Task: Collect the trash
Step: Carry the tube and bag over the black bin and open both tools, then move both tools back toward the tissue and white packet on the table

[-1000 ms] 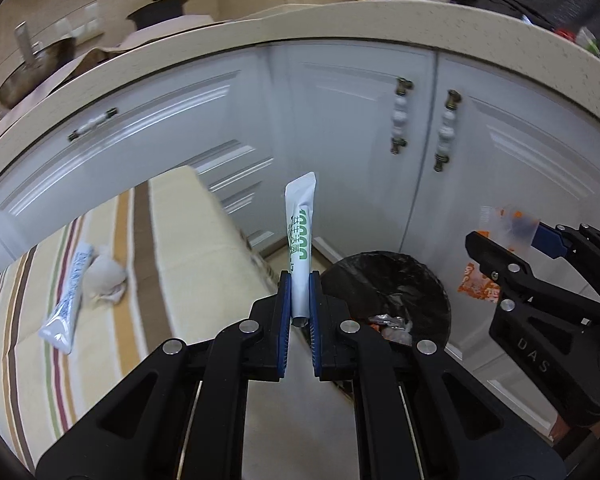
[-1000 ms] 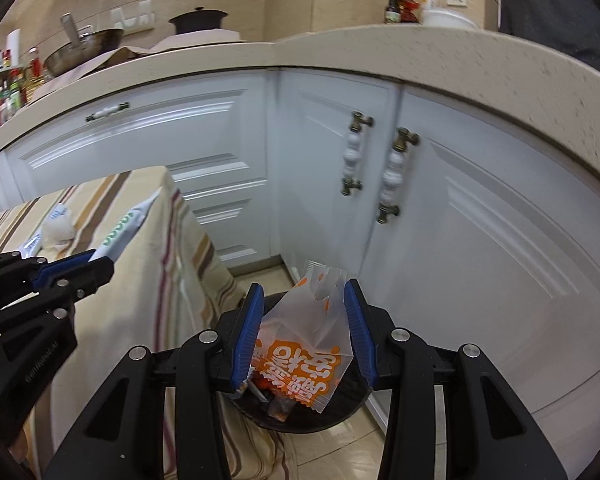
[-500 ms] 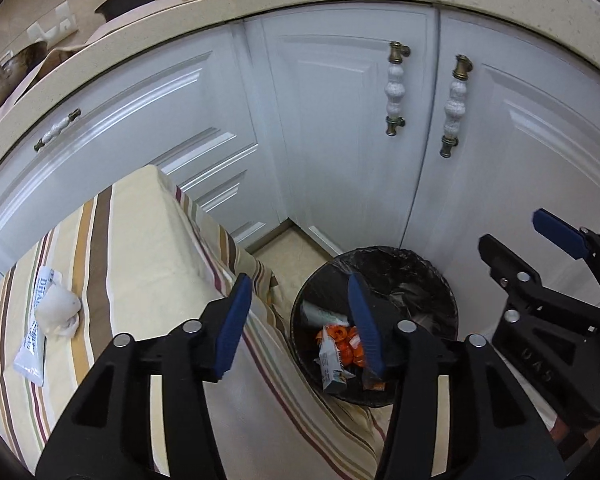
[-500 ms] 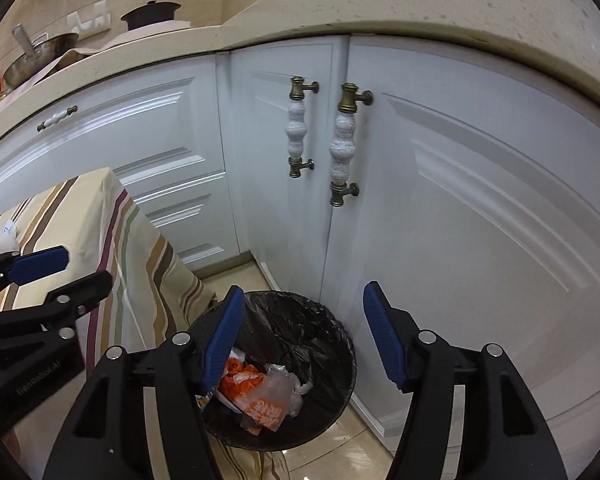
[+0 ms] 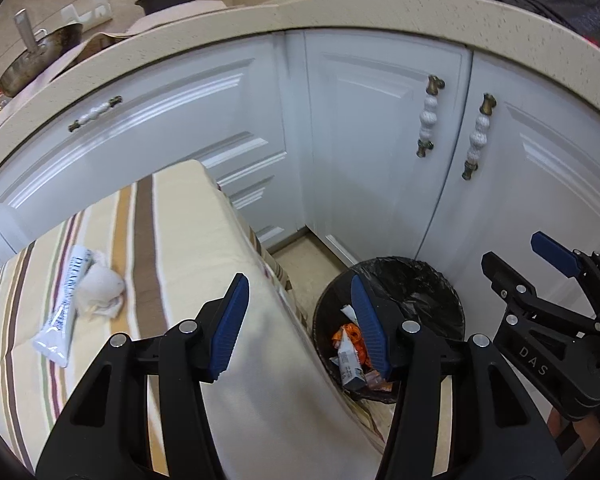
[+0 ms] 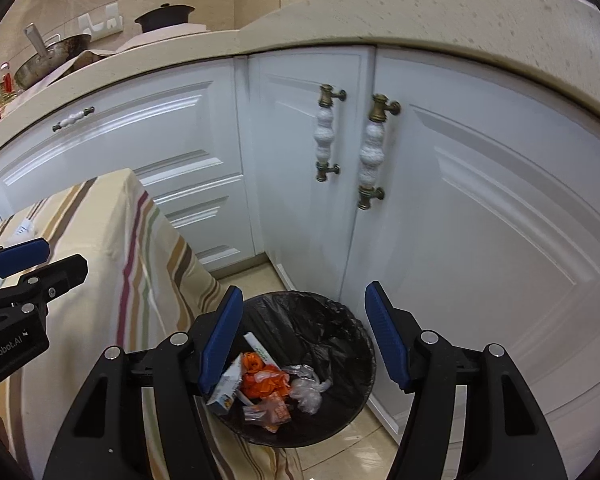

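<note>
The left gripper [image 5: 300, 320] hangs with its blue-padded jaws apart and nothing between them, over the table edge. The right gripper [image 6: 304, 344] is likewise parted and empty, above the round bin lined with a black plastic bag [image 6: 340, 320], where orange wrappers [image 6: 264, 380] and a small carton lie. At ten o'clock in the left view, a white squeeze tube [image 5: 62, 316] and a crumpled white tissue [image 5: 100, 292] touch on the striped tablecloth [image 5: 172, 240]. Pinching the tube risks dragging the tissue or bunching cloth, since they overlap.
</note>
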### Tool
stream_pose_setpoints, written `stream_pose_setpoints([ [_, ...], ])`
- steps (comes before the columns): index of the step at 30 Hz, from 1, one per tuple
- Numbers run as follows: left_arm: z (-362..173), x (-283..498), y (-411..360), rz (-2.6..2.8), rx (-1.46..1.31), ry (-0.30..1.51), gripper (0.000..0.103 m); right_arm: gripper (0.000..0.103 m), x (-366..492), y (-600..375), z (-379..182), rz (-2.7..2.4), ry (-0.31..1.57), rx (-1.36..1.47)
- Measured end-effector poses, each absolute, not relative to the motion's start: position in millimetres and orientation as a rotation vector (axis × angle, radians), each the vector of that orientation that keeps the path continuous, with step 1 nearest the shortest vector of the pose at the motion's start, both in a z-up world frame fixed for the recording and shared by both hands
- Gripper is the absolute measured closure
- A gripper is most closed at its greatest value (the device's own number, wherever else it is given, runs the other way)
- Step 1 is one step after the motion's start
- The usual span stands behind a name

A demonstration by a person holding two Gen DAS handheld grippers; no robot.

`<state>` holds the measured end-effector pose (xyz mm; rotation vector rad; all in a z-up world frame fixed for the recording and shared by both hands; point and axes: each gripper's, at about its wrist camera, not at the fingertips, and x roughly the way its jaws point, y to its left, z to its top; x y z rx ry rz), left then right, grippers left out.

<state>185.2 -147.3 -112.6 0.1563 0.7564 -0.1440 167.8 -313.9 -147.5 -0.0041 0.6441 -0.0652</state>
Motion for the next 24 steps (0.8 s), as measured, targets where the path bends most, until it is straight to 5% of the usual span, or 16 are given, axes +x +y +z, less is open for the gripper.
stream_pose_setpoints([
  [24, -95, 149, 28, 0.161, 0.014, 0.719, 0.051, 0.038, 176, -158, -120, 0.217, 0.617, -0.101],
])
